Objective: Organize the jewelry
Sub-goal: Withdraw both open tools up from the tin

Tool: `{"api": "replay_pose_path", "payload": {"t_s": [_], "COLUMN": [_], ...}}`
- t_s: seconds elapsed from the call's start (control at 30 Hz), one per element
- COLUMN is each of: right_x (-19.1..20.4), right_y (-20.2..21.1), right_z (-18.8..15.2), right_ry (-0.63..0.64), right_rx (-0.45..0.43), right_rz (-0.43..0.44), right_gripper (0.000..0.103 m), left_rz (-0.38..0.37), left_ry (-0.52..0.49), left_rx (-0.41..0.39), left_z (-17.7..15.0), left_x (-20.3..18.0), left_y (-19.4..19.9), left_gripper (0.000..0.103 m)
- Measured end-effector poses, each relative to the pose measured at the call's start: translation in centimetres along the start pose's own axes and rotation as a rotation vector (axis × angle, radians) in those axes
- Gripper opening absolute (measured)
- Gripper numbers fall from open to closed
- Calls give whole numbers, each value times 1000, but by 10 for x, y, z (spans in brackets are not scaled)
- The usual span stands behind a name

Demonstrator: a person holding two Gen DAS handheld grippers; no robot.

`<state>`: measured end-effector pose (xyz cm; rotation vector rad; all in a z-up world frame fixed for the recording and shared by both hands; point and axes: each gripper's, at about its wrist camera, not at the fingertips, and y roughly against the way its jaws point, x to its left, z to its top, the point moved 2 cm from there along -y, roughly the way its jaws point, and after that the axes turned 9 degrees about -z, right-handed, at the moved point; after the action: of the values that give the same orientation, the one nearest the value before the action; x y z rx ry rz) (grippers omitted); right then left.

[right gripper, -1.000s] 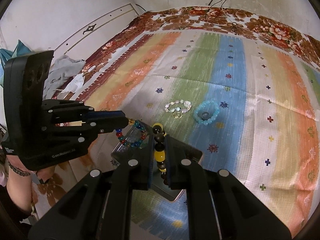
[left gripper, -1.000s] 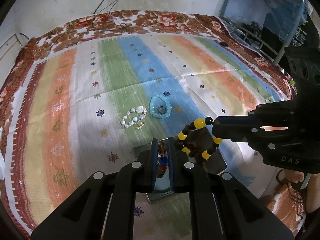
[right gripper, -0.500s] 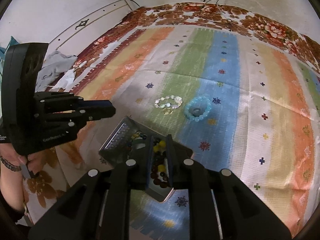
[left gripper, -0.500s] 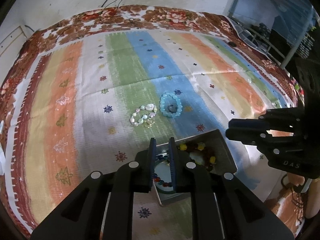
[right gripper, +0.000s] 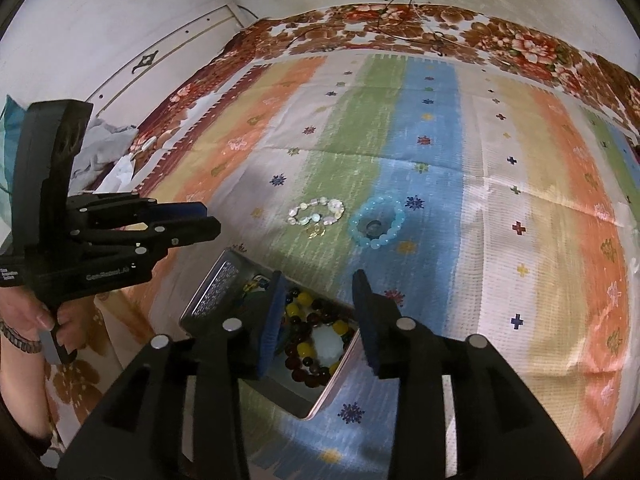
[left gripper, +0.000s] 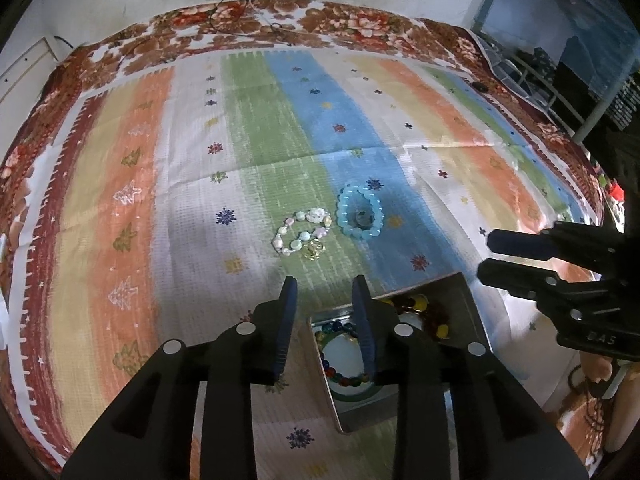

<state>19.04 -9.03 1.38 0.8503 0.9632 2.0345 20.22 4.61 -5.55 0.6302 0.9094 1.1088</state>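
Striped cloth (right gripper: 500, 240) covers a bed. From the right wrist view, the left gripper (right gripper: 210, 224) hovers at far left, jaws open and empty. A metal tin (right gripper: 212, 292) holds two bead bracelets (right gripper: 316, 336). The right gripper (right gripper: 320, 296), open and empty, hangs above it. Beyond lie a white bracelet (right gripper: 316, 212) and a blue bracelet (right gripper: 376, 226), just beside each other.

Soft, even daylight covers the striped bedspread (left gripper: 248, 168), brightest across its middle, with a hazy washed-out look. Both fisheye views bend the bed's far edge into an arc and fall to black vignette in the corners. The metal tin (right gripper: 320, 392) gives a pale glare inside. Faint shadows lie under the tongs at 6 o'clock. Fine detail is slightly soft throughout.
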Motion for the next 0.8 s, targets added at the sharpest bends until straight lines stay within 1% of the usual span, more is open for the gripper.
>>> {"api": "replay_pose_path", "payload": {"t_s": [0.23, 0.4, 0.53, 0.8], "right_x": [-8, -12, -13, -19], "right_y": [-12, -22, -29, -46], "right_z": [8, 12, 16, 22], "right_ry": [-33, -45, -50, -69], "right_rx": [23, 45, 58, 86], "right_rz": [5, -5, -18, -41], "right_gripper": [39, 39, 39, 39], "left_rz": [13, 22, 25, 50], "left_ry": [27, 24, 15, -2], "left_rx": [33, 56, 64, 88], "left_z": [7, 7, 9, 18], "left_x": [11, 13, 12, 15], "left_y": [-12, -17, -19, -30], "left_gripper": [29, 30, 33, 33]}}
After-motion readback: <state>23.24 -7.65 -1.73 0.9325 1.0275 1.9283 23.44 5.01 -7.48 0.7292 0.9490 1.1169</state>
